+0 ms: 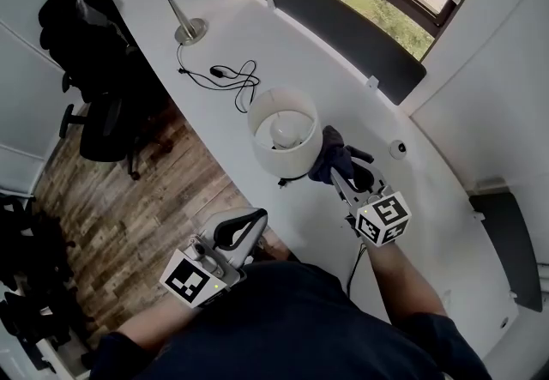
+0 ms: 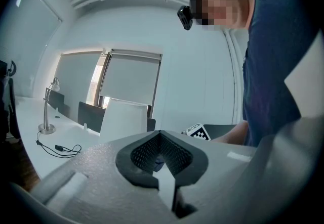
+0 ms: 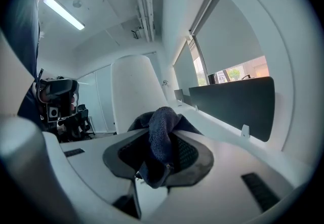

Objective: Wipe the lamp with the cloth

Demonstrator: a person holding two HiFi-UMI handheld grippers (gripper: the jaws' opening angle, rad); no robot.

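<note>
Nearest, the left gripper [image 1: 244,226] was held low by the person's torso, just off the desk's [image 1: 257,44] near edge, its jaws pressed together with nothing between them. The right forearm reached forward over the desk. The right gripper [image 1: 340,168] was clenched on the dark blue cloth [image 1: 329,153], which touched the right side of the white lamp [image 1: 283,134] near that edge.

Lamp [image 1: 285,142] on desk [image 1: 283,52], cloth [image 1: 330,157] just right, seemingly touching, cable [image 1: 225,76] behind it
</note>
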